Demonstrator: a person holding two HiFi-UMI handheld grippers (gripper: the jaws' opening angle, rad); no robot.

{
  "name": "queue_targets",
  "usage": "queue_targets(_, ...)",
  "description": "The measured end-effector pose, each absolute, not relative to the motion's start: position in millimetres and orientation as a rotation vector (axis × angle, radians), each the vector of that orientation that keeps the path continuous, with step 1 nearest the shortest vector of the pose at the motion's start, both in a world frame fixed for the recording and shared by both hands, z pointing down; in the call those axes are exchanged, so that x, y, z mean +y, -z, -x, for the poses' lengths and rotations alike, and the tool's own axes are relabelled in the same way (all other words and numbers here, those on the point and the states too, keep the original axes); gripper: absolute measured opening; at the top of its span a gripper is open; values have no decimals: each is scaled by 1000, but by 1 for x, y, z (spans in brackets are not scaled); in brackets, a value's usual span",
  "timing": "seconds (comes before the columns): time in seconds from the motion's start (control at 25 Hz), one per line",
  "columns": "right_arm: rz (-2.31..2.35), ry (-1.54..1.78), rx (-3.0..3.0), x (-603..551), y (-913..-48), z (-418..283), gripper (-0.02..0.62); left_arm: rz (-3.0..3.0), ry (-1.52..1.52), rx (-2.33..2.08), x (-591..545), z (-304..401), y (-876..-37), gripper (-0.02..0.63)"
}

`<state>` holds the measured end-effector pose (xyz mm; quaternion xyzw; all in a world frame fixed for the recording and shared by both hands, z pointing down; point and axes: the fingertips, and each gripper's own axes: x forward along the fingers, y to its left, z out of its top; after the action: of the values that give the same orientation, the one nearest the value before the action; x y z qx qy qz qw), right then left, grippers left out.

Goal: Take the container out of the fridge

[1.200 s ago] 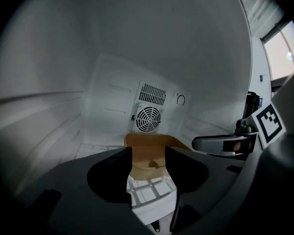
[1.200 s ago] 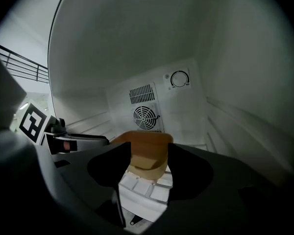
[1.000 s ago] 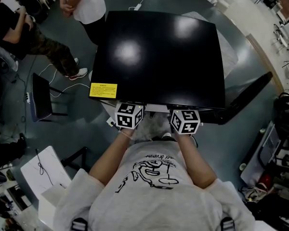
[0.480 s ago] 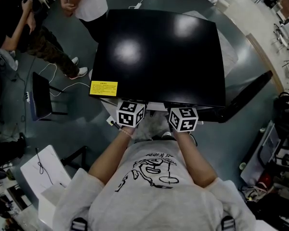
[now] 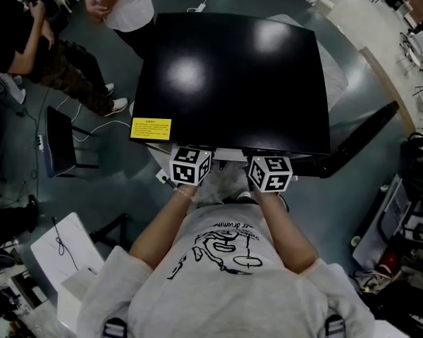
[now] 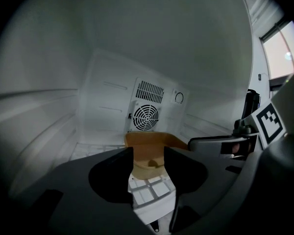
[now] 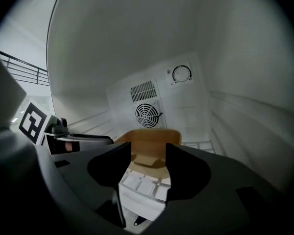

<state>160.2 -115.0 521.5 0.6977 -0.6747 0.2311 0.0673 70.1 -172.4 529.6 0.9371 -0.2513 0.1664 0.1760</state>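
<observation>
Two forearms: the left forearm (image 5: 166,220) and right forearm (image 5: 285,227) reach forward side by side, bare, towards the front edge of the black fridge (image 5: 233,83).
Marker cubes: the left cube (image 5: 190,166) and right cube (image 5: 271,173) sit just under the fridge's front lip, near each other but apart.
Left gripper (image 6: 148,155): inside the cabinet, tilted slightly down, jaws apart and gripping nothing; they have narrowed a little in the last second.
Right gripper (image 7: 148,153): also inside, same slight downward tilt, jaws apart, nothing between the pads.
Shelf (image 6: 147,192): white grid, below both sets of jaws.
Container (image 6: 147,141): tan, open-topped, resting on the shelf just beyond both jaw gaps, untouched.
Rear wall: round fan grille (image 6: 146,116) behind the container; a dial (image 7: 182,74) above it.
Change: both cubes sit almost where they were a second ago; the bystander (image 5: 63,62) at the upper left has shifted stance.
</observation>
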Motion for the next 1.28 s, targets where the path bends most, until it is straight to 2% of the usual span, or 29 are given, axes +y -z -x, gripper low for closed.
queue_targets(0.8,-2172,-850,-1938,-121,-543,-180,241,-2637,-502,-724,-180,-74,-534,219)
queue_targets(0.92,-2159,-850,-1949,-121,-543,-178,241,-2648,-500,-707,-177,-76,-532,217)
queue_targets(1.0,-2132,-849,-1968,-122,-543,-172,235,-2656,-501,-679,-171,-81,-531,190)
queue_targets(1.28,-2144,-830,-1947,-120,-543,-172,232,-2656,-475,-714,-166,-82,-531,190)
